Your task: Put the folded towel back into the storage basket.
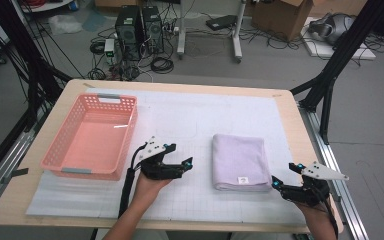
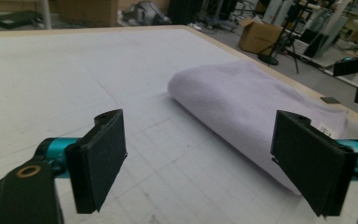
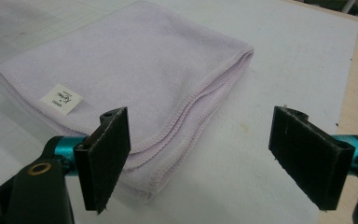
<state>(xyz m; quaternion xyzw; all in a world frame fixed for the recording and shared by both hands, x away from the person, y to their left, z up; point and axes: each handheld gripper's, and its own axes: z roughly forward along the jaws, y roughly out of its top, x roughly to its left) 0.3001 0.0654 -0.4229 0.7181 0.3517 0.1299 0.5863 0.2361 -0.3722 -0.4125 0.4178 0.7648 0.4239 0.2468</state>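
A folded lilac towel [image 1: 240,161] with a small white label lies flat on the white gridded mat [image 1: 200,117], right of centre. My left gripper [image 1: 180,164] hovers just left of the towel, open and empty; in its own view the towel [image 2: 251,100] lies ahead and to the right between its wide-spread jaws [image 2: 205,168]. My right gripper [image 1: 283,177] sits at the towel's near right corner, open, with nothing held. In the right gripper view the towel's hemmed corner [image 3: 140,79] lies just in front of the left jaw of my right gripper [image 3: 205,158].
An empty pink plastic basket [image 1: 60,150] stands on the left side of the table. The wooden table edge [image 1: 307,140] runs close to my right gripper. Computers, cables and cardboard boxes sit on the floor beyond the table.
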